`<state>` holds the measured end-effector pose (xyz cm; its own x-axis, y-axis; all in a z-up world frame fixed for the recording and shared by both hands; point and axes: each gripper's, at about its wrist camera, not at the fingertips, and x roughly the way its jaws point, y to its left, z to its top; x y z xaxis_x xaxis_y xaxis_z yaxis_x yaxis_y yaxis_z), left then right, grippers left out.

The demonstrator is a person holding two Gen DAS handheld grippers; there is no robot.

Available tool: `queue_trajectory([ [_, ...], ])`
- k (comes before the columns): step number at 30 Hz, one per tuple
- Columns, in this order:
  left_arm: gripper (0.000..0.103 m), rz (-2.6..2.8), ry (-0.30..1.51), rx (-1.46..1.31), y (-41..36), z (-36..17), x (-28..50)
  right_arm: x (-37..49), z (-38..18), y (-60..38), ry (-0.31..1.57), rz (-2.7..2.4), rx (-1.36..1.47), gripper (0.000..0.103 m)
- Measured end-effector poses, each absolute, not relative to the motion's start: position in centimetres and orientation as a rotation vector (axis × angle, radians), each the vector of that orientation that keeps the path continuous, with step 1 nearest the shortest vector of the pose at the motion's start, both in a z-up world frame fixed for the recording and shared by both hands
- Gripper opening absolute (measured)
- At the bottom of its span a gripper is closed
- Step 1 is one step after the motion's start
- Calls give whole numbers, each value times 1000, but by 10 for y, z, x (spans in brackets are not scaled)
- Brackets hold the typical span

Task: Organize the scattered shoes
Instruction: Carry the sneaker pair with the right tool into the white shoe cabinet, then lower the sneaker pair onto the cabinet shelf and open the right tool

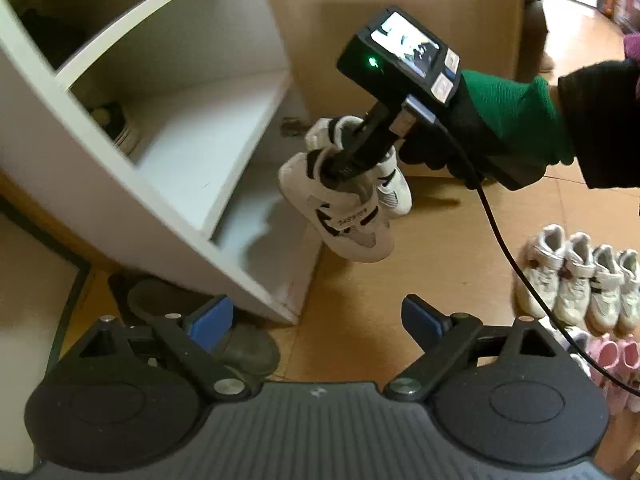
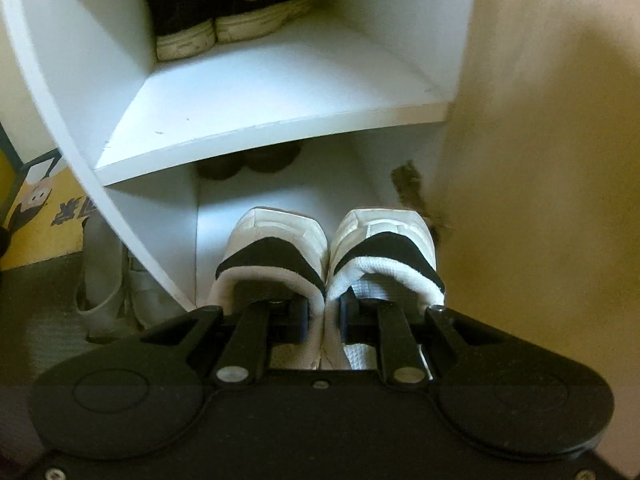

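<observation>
A pair of white sneakers with black trim (image 1: 344, 208) hangs in the air in front of the white shoe cabinet (image 1: 132, 184). My right gripper (image 1: 356, 148), held by a hand in a black glove with a green cuff, reaches into both shoe mouths. In the right wrist view the right gripper (image 2: 324, 316) is shut on the touching inner walls of the pair (image 2: 328, 248), heels toward me, toes toward the cabinet's bottom compartment (image 2: 280, 200). My left gripper (image 1: 316, 320) stands wide open and empty over the floor, below the held pair.
Black high-top sneakers (image 2: 224, 12) stand at the back of the upper shelf (image 2: 280, 92). Dark shoes (image 2: 248, 160) sit deep in the bottom compartment. Several white sneakers (image 1: 580, 280) and pink shoes (image 1: 612, 352) line the floor at right. A dark shoe (image 1: 248, 348) lies by the cabinet corner.
</observation>
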<state>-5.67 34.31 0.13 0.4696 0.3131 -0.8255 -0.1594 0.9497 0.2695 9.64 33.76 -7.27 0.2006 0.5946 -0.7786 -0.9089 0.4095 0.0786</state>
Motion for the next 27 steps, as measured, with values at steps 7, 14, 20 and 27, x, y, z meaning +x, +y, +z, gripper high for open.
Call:
queue_trajectory([
  [7, 92, 354, 1037, 196, 351, 6, -48, 106, -108, 385, 847, 1138, -499, 14],
  [14, 92, 379, 1063, 206, 349, 12, -55, 104, -124, 416, 798, 1159, -492, 14],
  [20, 92, 413, 1069, 174, 356, 17, -60, 97, -136, 444, 739, 1179, -513, 15],
  [27, 92, 448, 1072, 157, 359, 21, -58, 97, -149, 466, 749, 1165, -469, 25],
])
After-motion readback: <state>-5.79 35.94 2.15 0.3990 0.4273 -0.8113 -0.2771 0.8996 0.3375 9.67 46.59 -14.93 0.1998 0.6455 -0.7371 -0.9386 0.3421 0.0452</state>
